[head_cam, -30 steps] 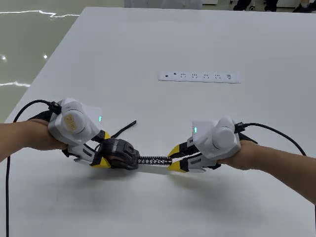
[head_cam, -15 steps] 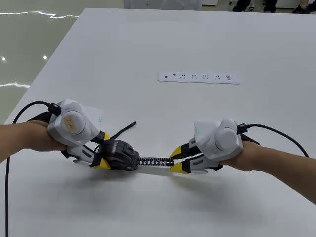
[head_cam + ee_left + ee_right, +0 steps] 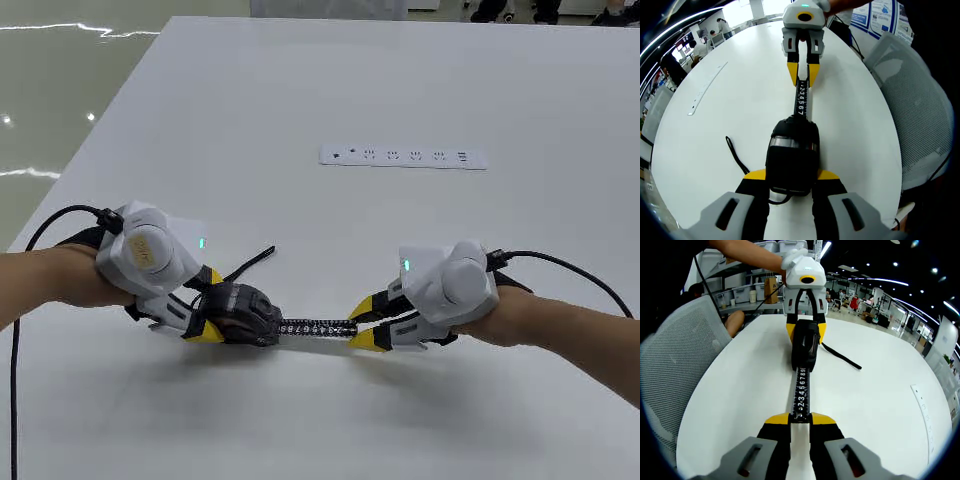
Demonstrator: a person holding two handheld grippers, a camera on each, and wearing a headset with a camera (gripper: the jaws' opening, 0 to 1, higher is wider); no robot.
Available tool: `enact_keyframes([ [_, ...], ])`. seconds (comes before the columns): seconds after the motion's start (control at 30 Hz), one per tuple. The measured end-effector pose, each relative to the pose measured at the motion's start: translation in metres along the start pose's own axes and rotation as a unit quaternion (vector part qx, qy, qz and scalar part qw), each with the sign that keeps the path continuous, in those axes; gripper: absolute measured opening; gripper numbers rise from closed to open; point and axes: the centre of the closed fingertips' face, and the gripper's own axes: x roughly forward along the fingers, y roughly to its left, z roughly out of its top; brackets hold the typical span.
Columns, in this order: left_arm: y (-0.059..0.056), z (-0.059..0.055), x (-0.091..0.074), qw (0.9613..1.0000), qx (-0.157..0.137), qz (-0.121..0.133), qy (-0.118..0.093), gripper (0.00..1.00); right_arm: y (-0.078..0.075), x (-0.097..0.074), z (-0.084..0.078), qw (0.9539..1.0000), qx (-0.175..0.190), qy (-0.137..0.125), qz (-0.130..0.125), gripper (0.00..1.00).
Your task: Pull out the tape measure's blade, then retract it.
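A black tape measure (image 3: 240,313) rests low on the white table, held in my left gripper (image 3: 207,303), whose yellow-tipped jaws are shut on its case (image 3: 792,152). Its dark numbered blade (image 3: 315,327) runs rightward to my right gripper (image 3: 362,324), which is shut on the blade's end (image 3: 800,413). In the right gripper view the case (image 3: 805,346) lies straight ahead with the blade (image 3: 801,390) stretched toward me. A black wrist strap (image 3: 250,263) trails from the case across the table.
A white power strip (image 3: 404,156) lies flat further back on the table (image 3: 300,90). Black cables (image 3: 60,215) run from both grippers along the person's arms. A grey mesh chair (image 3: 910,105) stands beside the table.
My right gripper has moved a little to the right, drawing more blade out of the case. The left gripper and the case have stayed put.
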Motion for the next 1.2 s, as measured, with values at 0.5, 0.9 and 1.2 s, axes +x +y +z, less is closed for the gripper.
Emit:
enact_keyframes([
  [0.5,0.0025,-0.0023,0.0015,1.0,-0.003,0.001,-0.001,0.28,-0.0021,-0.0029,-0.003,1.0,-0.004,0.001,0.002,0.12],
  [0.9,0.0026,-0.0023,0.0018,1.0,-0.005,0.001,-0.002,0.28,-0.0031,-0.0043,-0.008,1.0,-0.004,0.003,0.002,0.12],
  [1.2,0.003,-0.0031,0.0021,1.0,-0.006,0.002,-0.001,0.28,-0.0037,-0.0069,-0.0094,1.0,-0.007,0.005,0.004,0.12],
])
